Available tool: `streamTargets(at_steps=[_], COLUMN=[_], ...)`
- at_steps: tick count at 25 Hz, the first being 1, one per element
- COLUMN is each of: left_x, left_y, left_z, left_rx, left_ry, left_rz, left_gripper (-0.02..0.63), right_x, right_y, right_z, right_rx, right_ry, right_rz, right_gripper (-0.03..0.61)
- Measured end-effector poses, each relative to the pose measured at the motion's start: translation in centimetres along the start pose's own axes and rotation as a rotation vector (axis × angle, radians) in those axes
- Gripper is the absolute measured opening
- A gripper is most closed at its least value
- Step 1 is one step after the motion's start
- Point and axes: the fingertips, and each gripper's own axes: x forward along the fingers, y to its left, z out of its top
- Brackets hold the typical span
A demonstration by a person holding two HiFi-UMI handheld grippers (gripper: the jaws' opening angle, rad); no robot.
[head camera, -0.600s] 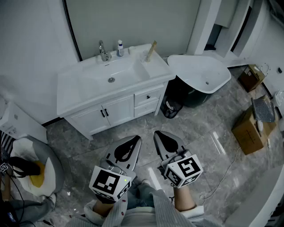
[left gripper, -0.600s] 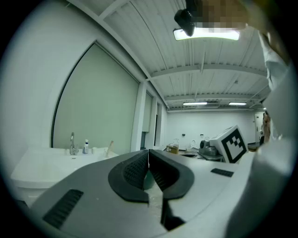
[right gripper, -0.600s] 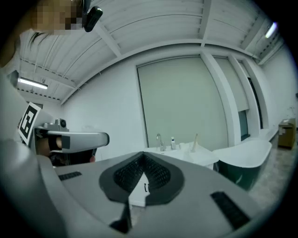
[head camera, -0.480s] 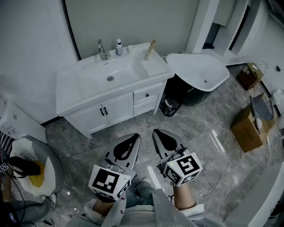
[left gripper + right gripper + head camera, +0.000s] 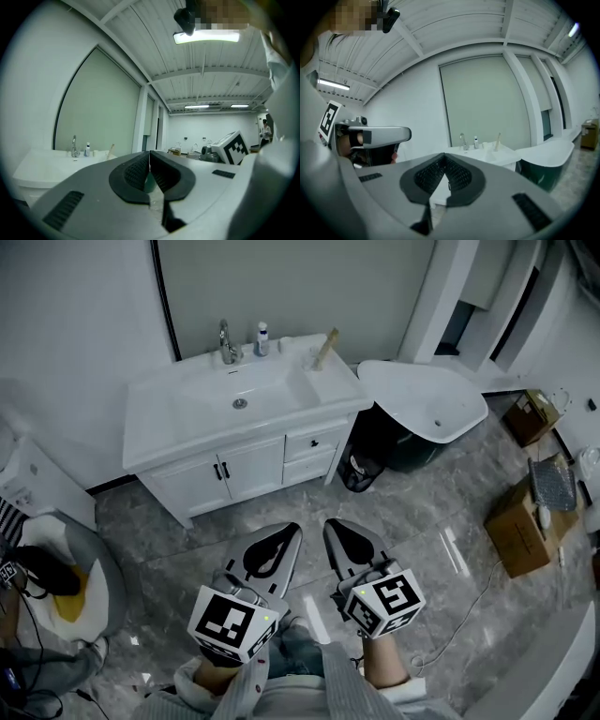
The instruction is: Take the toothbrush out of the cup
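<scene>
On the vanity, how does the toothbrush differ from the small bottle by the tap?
Shape: the toothbrush is a slim tan stick; the bottle is short, pale and dark-topped. Pose: the toothbrush leans rightward in its cup; the bottle stands upright. Place: the toothbrush is right of the basin, the bottle next to the tap. Both sit at the back of the vanity top.
</scene>
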Motion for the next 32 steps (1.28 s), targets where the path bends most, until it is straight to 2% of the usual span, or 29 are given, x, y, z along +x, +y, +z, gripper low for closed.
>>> streamTargets(at_steps=[8,15,20,32], left_x=[-0.1,1.4,4.0,12.6], left_y=[-1.8,-1.2,1.0,9.6], left_z=[-0.7,-1.1,-1.4,0.4], left_rx=[0.006,0.001,0.002,0.019], left_ry=[-0.023,-0.016,-0.011,-0.017], left_rz=[0.025,0.027,0.013,-0.044], left_gripper=[0.017,0.017,0.017,0.017], right_x=[-1.7,-0.6,2.1,11.8], right_y=[-0.7,-1.4,-3.2,-8.9], right_z=[-1.0,-1.6,-1.7,0.6], right_rx=[-0.01,-0.008,0.0,0.007], right_ry=[0.002,0.023,0.029,0.023], right_rz=[0.029,0.043,0.032,-0.014], right_gripper=[0.011,0.011,0.011,0.012])
